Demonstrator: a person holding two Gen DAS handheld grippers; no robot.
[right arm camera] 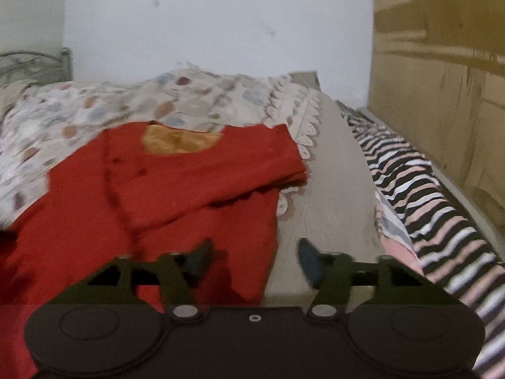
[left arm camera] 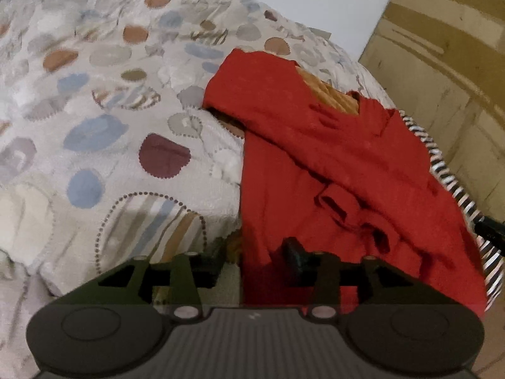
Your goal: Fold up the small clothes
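Note:
A red long-sleeved top [left arm camera: 315, 158] lies flat on the bed, one sleeve folded across its front [right arm camera: 202, 183]; an orange lining [right arm camera: 176, 140] shows at the neck. My left gripper [left arm camera: 254, 257] is open at the top's near left edge, one finger on the red cloth and the other over the quilt. My right gripper [right arm camera: 254, 260] is open at the top's right edge. Its left finger [right arm camera: 199, 260] is over the red cloth and its right finger [right arm camera: 309, 262] over the bare sheet. Neither pair of pads presses on the cloth.
A spotted quilt [left arm camera: 110, 110] covers the bed to the left and behind the top. A black, white and pink striped cloth [right arm camera: 426, 195] lies along the bed's right side. Brown boards [right arm camera: 435, 94] stand beyond it. A white wall [right arm camera: 221, 25] is behind.

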